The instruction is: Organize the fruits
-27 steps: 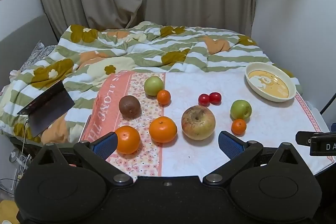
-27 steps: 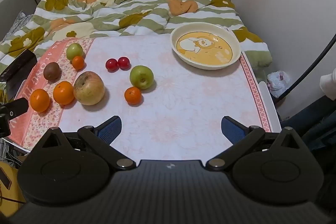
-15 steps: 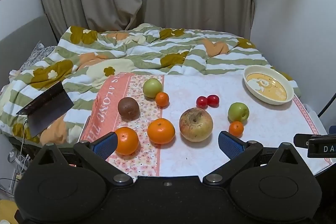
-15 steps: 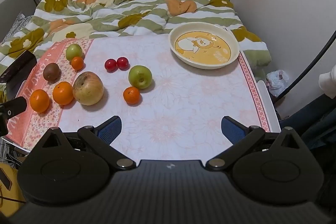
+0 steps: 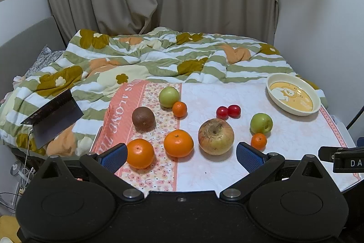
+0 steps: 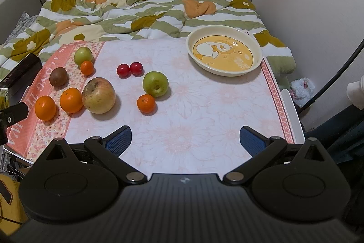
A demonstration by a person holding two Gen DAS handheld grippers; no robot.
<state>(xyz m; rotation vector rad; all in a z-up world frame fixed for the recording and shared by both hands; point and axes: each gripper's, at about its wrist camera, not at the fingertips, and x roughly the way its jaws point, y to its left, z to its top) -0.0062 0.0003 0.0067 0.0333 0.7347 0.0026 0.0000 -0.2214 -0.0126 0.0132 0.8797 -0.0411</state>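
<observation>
Fruit lies loose on the cloth-covered table (image 6: 204, 120): a large yellowish apple (image 5: 215, 136) (image 6: 98, 95), two big oranges (image 5: 139, 153) (image 5: 178, 143), a brown kiwi (image 5: 143, 118), two green apples (image 5: 169, 96) (image 6: 155, 83), two small tangerines (image 5: 179, 109) (image 6: 146, 103) and two red cherry tomatoes (image 6: 129, 69). An empty cream bowl with a yellow cartoon base (image 6: 224, 53) (image 5: 293, 97) stands at the far right. My left gripper (image 5: 180, 157) is open and empty at the near edge, just short of the oranges. My right gripper (image 6: 185, 140) is open and empty over bare cloth.
A bed with a green, white and orange floral duvet (image 5: 159, 56) lies behind the table. A dark laptop (image 5: 53, 112) sits on it at left. Curtains and a wall close the back and right. A black cable (image 6: 336, 74) hangs at right.
Both grippers have drawn back and tilted slightly, so the table sits a little lower and farther in view. No fruit has moved. Both jaws stay open.
</observation>
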